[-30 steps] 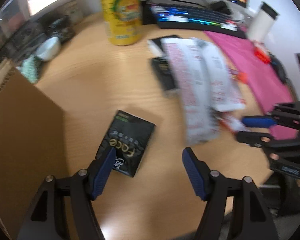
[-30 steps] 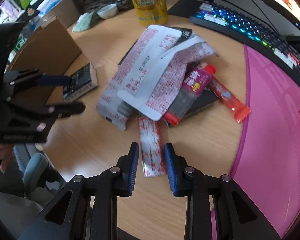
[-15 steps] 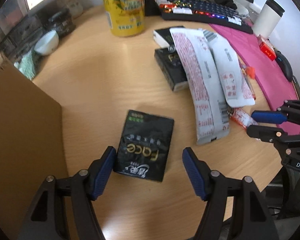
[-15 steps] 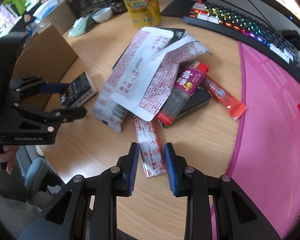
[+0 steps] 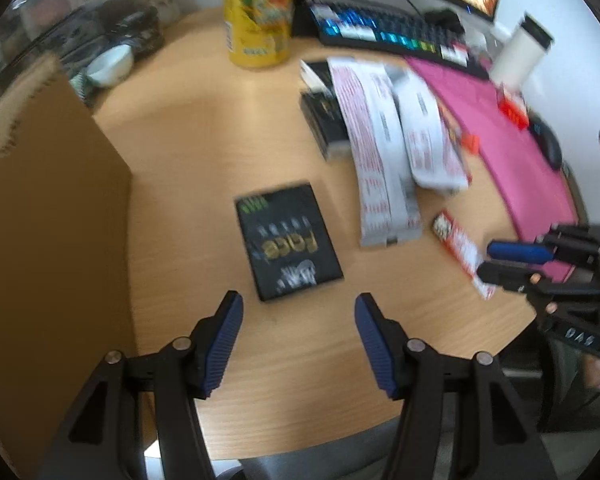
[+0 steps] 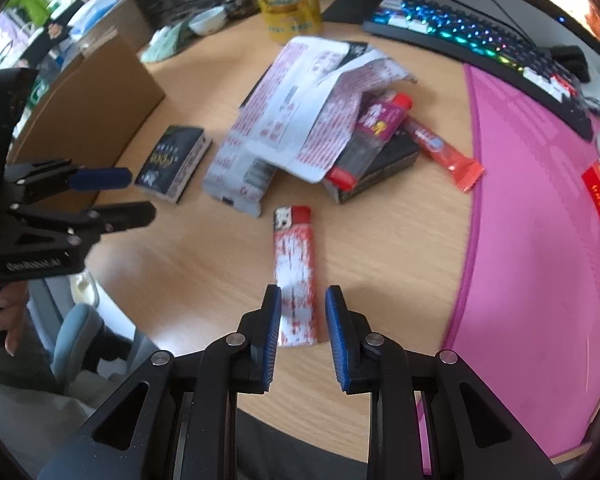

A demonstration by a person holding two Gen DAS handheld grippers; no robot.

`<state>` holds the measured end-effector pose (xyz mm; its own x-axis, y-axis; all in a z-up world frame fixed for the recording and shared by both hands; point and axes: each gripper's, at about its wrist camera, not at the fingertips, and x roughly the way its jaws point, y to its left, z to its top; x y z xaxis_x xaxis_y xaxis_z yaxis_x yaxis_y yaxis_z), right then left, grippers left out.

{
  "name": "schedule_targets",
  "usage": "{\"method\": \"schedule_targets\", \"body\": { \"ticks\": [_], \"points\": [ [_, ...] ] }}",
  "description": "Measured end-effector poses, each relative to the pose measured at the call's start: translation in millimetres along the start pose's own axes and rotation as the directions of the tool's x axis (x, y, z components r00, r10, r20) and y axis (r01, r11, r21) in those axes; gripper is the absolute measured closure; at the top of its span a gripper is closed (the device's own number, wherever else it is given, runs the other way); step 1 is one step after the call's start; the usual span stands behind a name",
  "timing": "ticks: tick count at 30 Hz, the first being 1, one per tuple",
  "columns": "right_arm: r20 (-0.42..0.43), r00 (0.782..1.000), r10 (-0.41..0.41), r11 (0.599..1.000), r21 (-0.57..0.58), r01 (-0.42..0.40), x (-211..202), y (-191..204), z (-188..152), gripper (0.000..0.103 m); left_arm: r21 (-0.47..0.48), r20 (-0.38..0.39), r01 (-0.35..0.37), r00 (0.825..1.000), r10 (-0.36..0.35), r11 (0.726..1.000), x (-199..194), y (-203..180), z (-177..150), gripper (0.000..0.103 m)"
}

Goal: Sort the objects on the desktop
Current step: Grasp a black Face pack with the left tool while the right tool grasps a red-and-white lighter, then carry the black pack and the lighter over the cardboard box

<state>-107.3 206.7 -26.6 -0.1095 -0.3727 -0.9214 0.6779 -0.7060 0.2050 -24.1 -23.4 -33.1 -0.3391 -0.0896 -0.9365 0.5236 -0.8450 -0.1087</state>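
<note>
Left wrist view: the left gripper (image 5: 298, 306), jaws apart and just closing, hangs short of the black packet (image 5: 288, 246) lying flat on the desk (image 5: 188, 148); it should advance to straddle the packet's edges.

Right wrist view: the right gripper (image 6: 302, 304), jaws narrowly apart and just closing, straddles the lighter's (image 6: 294, 264) near end; it should lower squarely first.

Light wood-grain desk (image 5: 204, 152). Directly on top: black packet (image 5: 288, 246), red-and-white lighter (image 6: 294, 264), heap of printed pouches (image 6: 300, 120), yellow can (image 5: 260, 12), keyboard (image 6: 480, 36), pink mat (image 6: 540, 220), cardboard box (image 5: 40, 208).
</note>
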Motion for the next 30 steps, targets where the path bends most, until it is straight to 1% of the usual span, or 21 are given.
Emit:
{"method": "schedule_targets", "body": {
  "ticks": [3, 9, 11, 13, 14, 15, 16, 17, 18, 20, 22, 24, 25, 26, 28, 30],
  "points": [
    [0.004, 1.0, 0.006, 1.0, 0.008, -0.006, 1.7, 0.7, 4.0, 0.078, -0.028, 0.018, 0.005, 1.0, -0.004, 1.0, -1.3, 8.1, 10.3, 0.039],
    [-0.003, 1.0, 0.012, 1.0, -0.004, -0.012, 7.6, 5.6, 4.9, 0.078, -0.06, -0.002, 0.004, 1.0, -0.004, 0.998, 17.6, 16.4, 31.0, 0.039],
    [-0.008, 1.0, 0.014, 1.0, -0.002, -0.014, 10.7, 4.1, 6.4, 0.078, -0.072, -0.006, 0.014, 1.0, -0.014, 0.997, 21.1, 18.7, 35.6, 0.039],
    [-0.01, 1.0, 0.024, 1.0, 0.006, -0.024, 13.0, 2.5, 7.2, 0.078, -0.064, -0.019, 0.007, 1.0, -0.008, 0.998, 27.3, 16.9, 38.1, 0.039],
    [-0.007, 1.0, 0.027, 1.0, 0.007, -0.027, 13.1, 2.1, 7.3, 0.078, -0.054, -0.029, -0.006, 1.0, 0.005, 0.999, 30.5, 14.0, 37.6, 0.041],
    [-0.005, 1.0, 0.027, 1.0, 0.009, -0.027, 13.2, 2.0, 6.7, 0.078, -0.035, -0.031, -0.029, 0.999, 0.028, 0.999, 33.0, 10.4, 36.8, 0.042],
    [-0.003, 1.0, 0.028, 1.0, 0.01, -0.028, 13.4, 1.8, 6.9, 0.078, -0.016, -0.024, -0.052, 0.998, 0.052, 0.999, 32.9, 6.2, 36.8, 0.046],
    [-0.001, 1.0, 0.03, 0.999, 0.012, -0.03, 13.6, 1.6, 6.9, 0.078, -0.005, -0.024, -0.058, 0.998, 0.058, 0.998, 32.8, 3.3, 36.2, 0.049],
    [0.0, 1.0, 0.031, 0.999, 0.013, -0.031, 13.9, 1.5, 7.0, 0.078, 0.002, -0.031, -0.038, 0.999, 0.038, 0.999, 32.1, 1.2, 35.7, 0.05],
    [0.0, 1.0, 0.029, 1.0, 0.012, -0.029, 14.5, 2.9, 6.8, 0.078, 0.003, -0.028, -0.007, 1.0, 0.007, 1.0, 27.3, -0.8, 35.2, 0.05],
    [-0.001, 1.0, 0.027, 1.0, 0.011, -0.027, 15.0, 3.1, 6.9, 0.078, 0.004, 0.0, -0.024, 1.0, 0.024, 1.0, 16.8, -1.0, 34.3, 0.05],
    [-0.001, 1.0, 0.025, 1.0, 0.008, -0.025, 15.6, 4.2, 7.0, 0.078, 0.002, 0.02, -0.022, 1.0, 0.022, 1.0, 6.5, 0.7, 32.9, 0.046],
    [-0.001, 1.0, 0.025, 1.0, 0.011, -0.025, 15.5, 3.9, 6.8, 0.078, -0.002, 0.03, -0.017, 0.999, 0.017, 1.0, 2.0, 3.1, 32.6, 0.042],
    [-0.001, 1.0, 0.025, 1.0, 0.012, -0.025, 15.2, 3.9, 6.2, 0.078, -0.008, 0.039, -0.017, 0.999, 0.017, 1.0, -1.1, 4.9, 31.7, 0.041],
    [0.001, 1.0, 0.025, 1.0, 0.013, -0.025, 14.9, 4.1, 4.6, 0.078, -0.014, 0.035, -0.028, 0.999, 0.029, 1.0, 0.8, 9.2, 31.1, 0.041],
    [0.002, 1.0, 0.024, 1.0, 0.014, -0.024, 14.7, 5.1, 3.4, 0.078, -0.026, 0.013, -0.037, 0.999, 0.037, 0.999, 10.1, 12.6, 30.9, 0.041]
  ]
}}
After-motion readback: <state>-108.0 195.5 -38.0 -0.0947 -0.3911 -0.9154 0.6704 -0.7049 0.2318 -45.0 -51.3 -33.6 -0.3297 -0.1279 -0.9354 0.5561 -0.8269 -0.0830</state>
